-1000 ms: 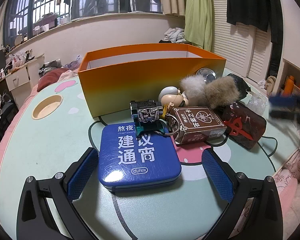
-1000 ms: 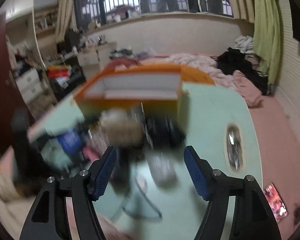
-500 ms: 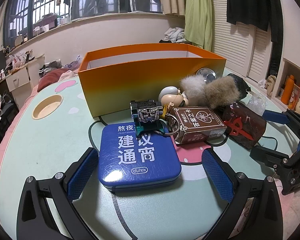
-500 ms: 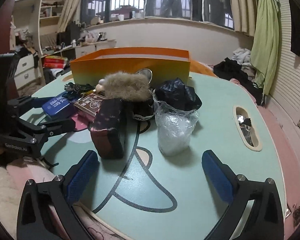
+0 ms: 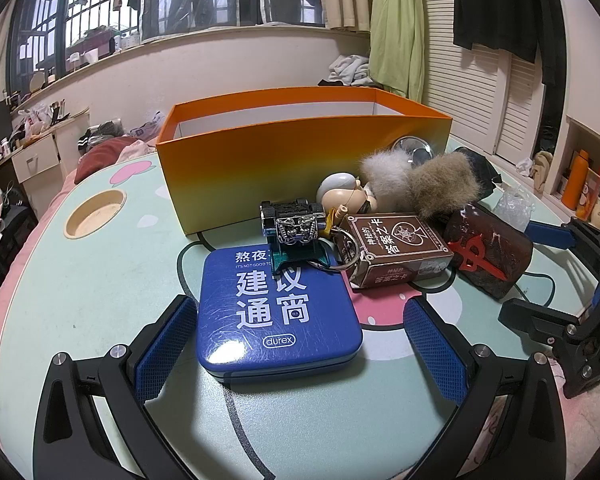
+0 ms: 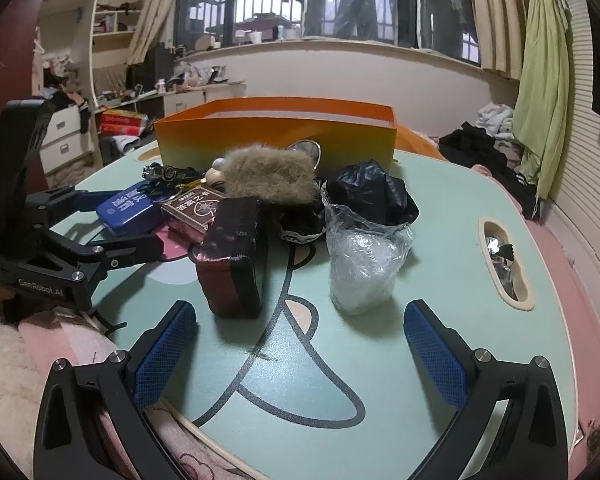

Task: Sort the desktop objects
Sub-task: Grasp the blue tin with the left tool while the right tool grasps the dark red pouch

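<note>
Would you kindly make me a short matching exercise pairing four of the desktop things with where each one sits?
Things:
1. blue tin
2. orange box
3. clear plastic bag
4. dark red block

Places:
A. at the back of the table, behind the pile
B. between the left gripper's open fingers
C. ahead of the right gripper's left finger
D. ahead of the right gripper's right finger, in front of the black bag

Pairs: 1-B, 2-A, 3-D, 4-C
</note>
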